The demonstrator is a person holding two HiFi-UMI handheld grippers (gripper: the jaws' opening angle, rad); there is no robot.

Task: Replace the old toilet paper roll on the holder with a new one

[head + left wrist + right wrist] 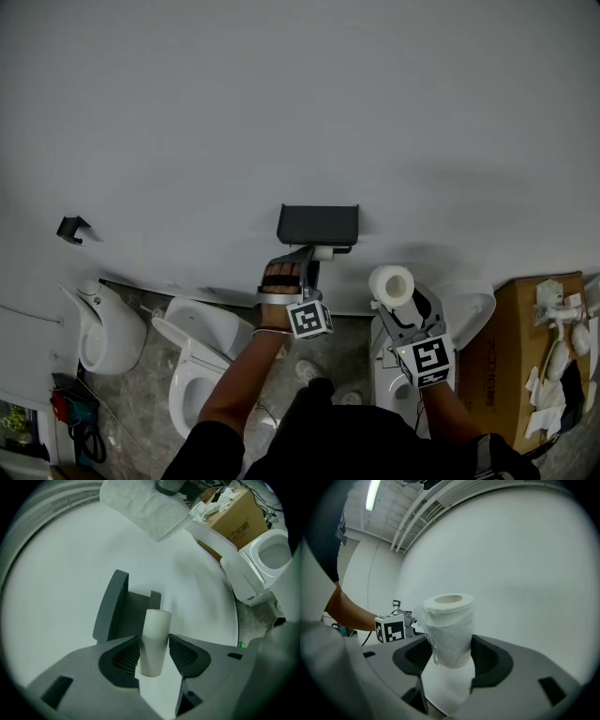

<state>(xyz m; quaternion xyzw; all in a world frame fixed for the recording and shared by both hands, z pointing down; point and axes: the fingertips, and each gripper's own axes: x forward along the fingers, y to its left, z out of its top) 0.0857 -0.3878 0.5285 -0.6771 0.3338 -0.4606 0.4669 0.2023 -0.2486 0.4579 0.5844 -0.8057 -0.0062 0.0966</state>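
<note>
The left gripper [153, 654] is clamping its jaws on a bare tube [155, 634], just beside the dark wall holder [115, 609]. The right gripper [449, 660] is gripping a new roll [449, 620], jaws wide around it, right of the holder.

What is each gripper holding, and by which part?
Left gripper: empty tube, by its near end. Right gripper: new roll, by its lower sides.

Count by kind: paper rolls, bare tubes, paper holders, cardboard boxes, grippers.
Full paper roll: 1
Empty tube: 1
Holder: 1
Cardboard box: 1
Grippers: 2, left gripper and right gripper
Total: 6
</note>
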